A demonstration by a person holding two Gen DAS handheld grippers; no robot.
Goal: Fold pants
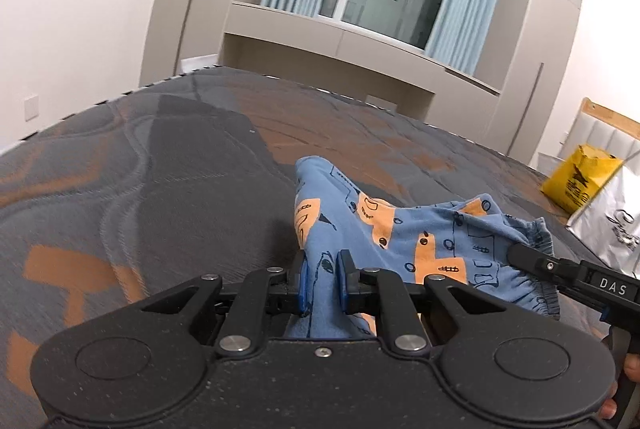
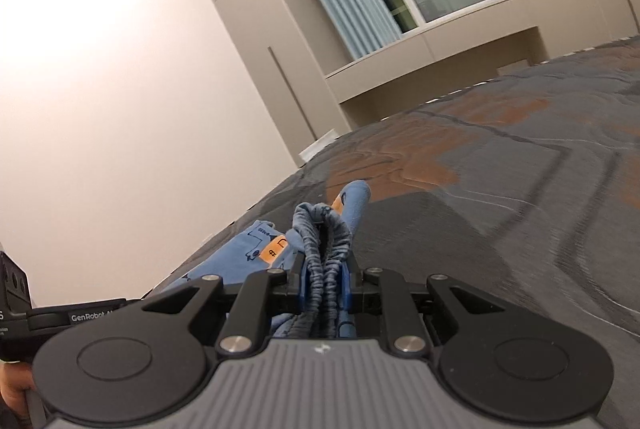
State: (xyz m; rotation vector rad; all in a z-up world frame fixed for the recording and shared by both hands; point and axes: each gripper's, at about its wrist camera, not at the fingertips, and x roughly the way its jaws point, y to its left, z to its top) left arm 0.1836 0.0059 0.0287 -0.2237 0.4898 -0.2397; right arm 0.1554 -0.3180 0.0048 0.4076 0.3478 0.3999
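Observation:
Blue pants with orange patches and dark doodles lie bunched on a grey and orange patterned bed. My left gripper is shut on a fold of the blue cloth, which runs up between its blue pads. In the right wrist view my right gripper is shut on the gathered elastic waistband, pinched upright between its pads. From the left wrist view the right gripper reaches in from the right and bites the waistband edge. Both held parts sit a little above the bed.
A yellow bag and a silvery white bag stand at the bed's right side by a padded headboard. Beyond the bed's far edge are a beige built-in desk, curtains and a window. Fingers of a hand show at the right.

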